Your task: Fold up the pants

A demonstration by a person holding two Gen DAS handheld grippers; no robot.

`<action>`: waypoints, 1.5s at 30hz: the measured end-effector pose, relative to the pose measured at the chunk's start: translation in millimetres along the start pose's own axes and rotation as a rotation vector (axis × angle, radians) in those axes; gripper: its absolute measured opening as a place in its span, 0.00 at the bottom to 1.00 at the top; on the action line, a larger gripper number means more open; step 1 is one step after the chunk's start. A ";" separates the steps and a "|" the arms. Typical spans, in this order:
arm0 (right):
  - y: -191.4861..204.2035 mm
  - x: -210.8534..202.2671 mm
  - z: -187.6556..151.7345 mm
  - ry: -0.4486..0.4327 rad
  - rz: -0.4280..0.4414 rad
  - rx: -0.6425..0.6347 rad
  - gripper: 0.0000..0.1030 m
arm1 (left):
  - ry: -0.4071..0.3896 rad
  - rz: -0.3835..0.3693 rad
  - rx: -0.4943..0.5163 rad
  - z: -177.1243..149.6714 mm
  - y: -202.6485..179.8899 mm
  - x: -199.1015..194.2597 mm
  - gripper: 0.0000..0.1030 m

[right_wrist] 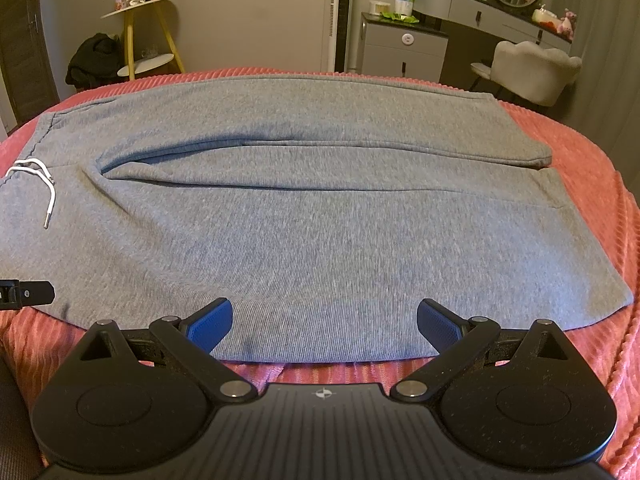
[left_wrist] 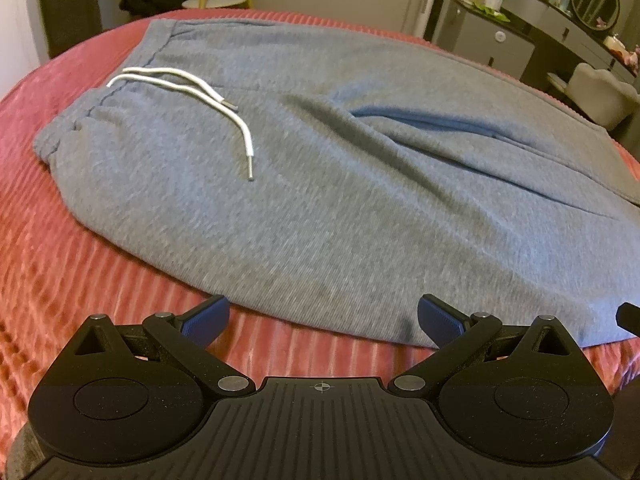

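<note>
You are hovering both wide-open grippers at the near edge of the pants [right_wrist: 304, 216], lying lengthwise across you: left gripper [left_wrist: 323, 322] nearer the waistband [left_wrist: 80, 116], right gripper [right_wrist: 325, 322] nearer the cuffs [right_wrist: 548, 160].

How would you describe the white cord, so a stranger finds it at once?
Start from the pink bedspread, where grey pants lie flat. At their waistband end, a white cord rests on the fabric in two strands. It is the only white thing on the grey cloth, with metal tips.

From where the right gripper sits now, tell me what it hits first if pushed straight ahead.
The right gripper, jaws wide open, would meet the near edge of the grey pants spread on the pink bedspread. Its fingertips already overlap the edge in this view, though height above the cloth is unclear.
</note>
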State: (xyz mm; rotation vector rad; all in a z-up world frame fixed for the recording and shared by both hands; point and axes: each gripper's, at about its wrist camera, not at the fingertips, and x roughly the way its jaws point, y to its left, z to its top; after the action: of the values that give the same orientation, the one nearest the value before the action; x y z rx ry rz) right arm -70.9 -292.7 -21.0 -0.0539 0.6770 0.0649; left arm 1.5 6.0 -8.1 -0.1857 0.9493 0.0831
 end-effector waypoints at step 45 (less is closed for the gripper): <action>-8.1 5.1 0.4 0.017 0.033 0.048 0.96 | 0.037 -0.008 -0.040 0.5 4.8 4.9 1.00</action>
State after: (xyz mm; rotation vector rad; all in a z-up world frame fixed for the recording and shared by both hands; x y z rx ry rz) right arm -66.1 -300.6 -23.6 0.0028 0.6965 0.0796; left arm 3.9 10.7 -12.4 -0.2287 0.9846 0.0914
